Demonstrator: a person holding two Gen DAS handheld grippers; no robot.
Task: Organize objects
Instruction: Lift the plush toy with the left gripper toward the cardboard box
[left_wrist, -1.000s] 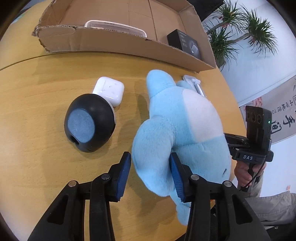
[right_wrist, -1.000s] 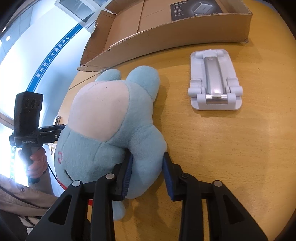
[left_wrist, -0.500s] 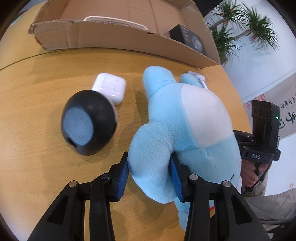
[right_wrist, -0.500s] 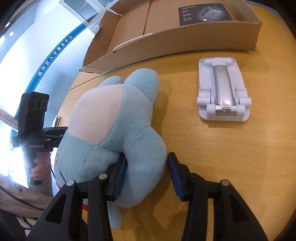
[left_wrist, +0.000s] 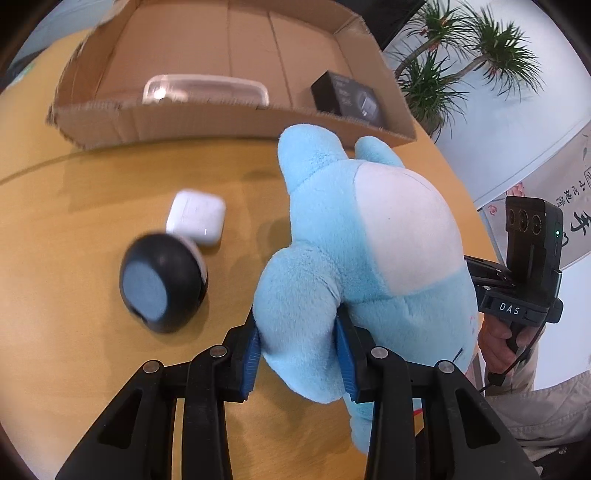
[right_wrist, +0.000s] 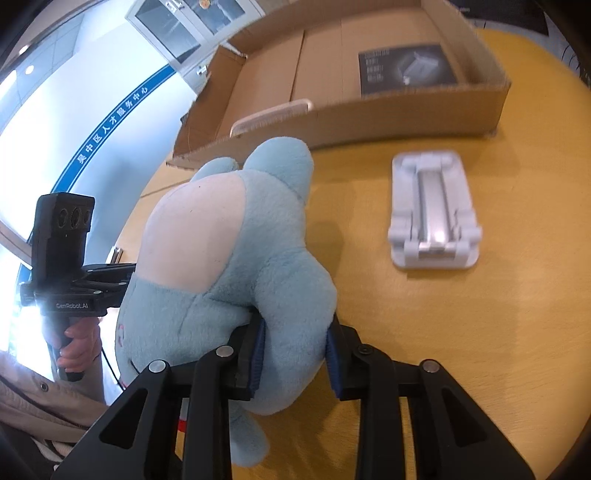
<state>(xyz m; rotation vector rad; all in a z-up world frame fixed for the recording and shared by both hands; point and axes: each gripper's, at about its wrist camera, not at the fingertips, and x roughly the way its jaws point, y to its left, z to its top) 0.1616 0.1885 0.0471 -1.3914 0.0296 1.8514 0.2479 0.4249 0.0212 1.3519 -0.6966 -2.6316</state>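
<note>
- Since a second ago both pairs of fingers have closed in, and the plush toy (left_wrist: 369, 258) has lifted off the table (left_wrist: 74, 258).
- Left gripper (left_wrist: 299, 354): fingers pinch one plush limb between their blue pads.
- Right gripper (right_wrist: 293, 360): fingers squeeze the opposite limb, toy now before the cardboard box (right_wrist: 369, 118).

A light-blue plush toy (left_wrist: 369, 258) with a white belly patch, limbs squeezed.

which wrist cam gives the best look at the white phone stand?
Right wrist. The white phone stand lies in full view on the table, right of the blue plush toy, though slightly blurred. In the left wrist view the plush toy hides it completely.
</note>
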